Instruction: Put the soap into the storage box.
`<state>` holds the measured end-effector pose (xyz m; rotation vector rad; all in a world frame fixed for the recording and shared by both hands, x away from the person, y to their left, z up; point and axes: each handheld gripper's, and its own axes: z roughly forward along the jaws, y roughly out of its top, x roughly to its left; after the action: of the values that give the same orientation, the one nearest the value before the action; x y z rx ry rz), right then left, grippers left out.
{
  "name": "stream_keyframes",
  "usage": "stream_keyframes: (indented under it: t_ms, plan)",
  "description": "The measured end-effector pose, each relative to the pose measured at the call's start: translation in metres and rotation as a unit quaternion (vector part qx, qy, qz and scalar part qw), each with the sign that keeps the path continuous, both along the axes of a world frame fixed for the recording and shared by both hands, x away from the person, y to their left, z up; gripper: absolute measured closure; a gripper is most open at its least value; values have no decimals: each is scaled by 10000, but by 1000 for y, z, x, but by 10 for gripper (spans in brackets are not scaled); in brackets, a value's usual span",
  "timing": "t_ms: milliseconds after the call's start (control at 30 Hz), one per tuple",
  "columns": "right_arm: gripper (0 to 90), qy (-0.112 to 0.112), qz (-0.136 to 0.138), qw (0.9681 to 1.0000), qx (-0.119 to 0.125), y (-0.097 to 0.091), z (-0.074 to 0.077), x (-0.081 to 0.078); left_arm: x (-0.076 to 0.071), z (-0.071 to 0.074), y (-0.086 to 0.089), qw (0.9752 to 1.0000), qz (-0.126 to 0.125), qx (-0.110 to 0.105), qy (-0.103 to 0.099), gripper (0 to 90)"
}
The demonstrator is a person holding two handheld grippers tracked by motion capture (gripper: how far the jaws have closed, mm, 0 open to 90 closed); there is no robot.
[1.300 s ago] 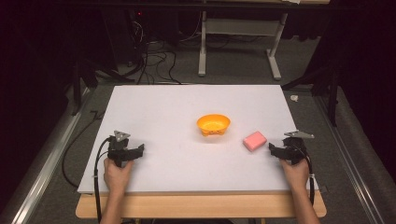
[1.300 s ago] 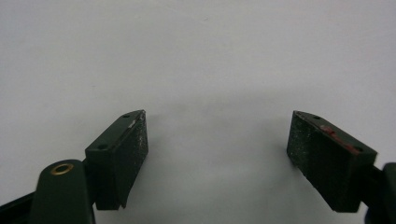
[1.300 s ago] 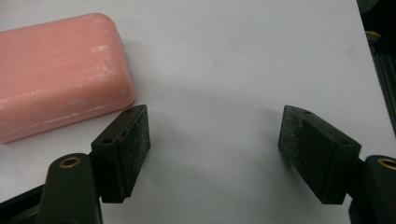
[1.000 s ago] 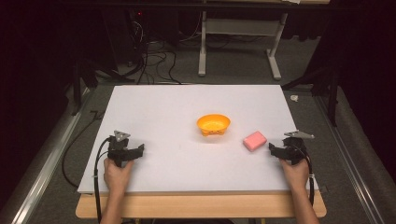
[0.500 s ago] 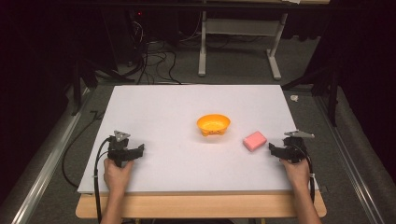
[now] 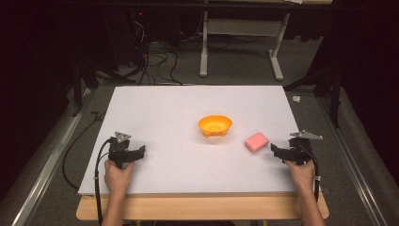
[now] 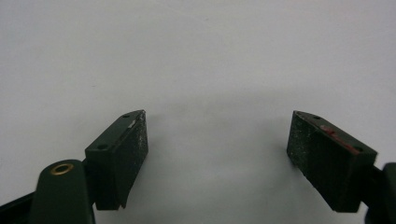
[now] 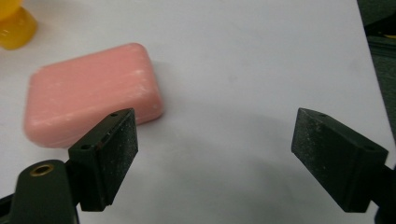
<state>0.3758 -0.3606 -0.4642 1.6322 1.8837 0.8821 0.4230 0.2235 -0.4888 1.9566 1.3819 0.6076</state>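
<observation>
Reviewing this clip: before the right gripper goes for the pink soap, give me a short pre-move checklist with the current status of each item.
1. Right gripper open wide enough: ok, jaws spread apart, nothing between them.
2. Pink soap free to grasp: ok, lies flat on the table, ahead of the jaws and off toward one of them.
3. Soap apart from the orange bowl: ok, visible gap.
4. Left gripper out of the way: ok, open, at the far left, holding nothing.
5. Bowl empty: cannot tell for certain; nothing visible inside.
</observation>
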Motion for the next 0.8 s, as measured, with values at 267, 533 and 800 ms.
stream_keyframes:
  t_ms: [267,533,800]
  plan:
    - [141,-232,298,9993,43,12,9,-5,0,0,0,10000,7,5,-11,208]
    - [130,-281,534,9982,40,25,11,-3,0,0,0,10000,3,4,-2,208]
    - [123,-414,774,9961,35,37,15,2,0,0,0,10000,4,3,-3,208]
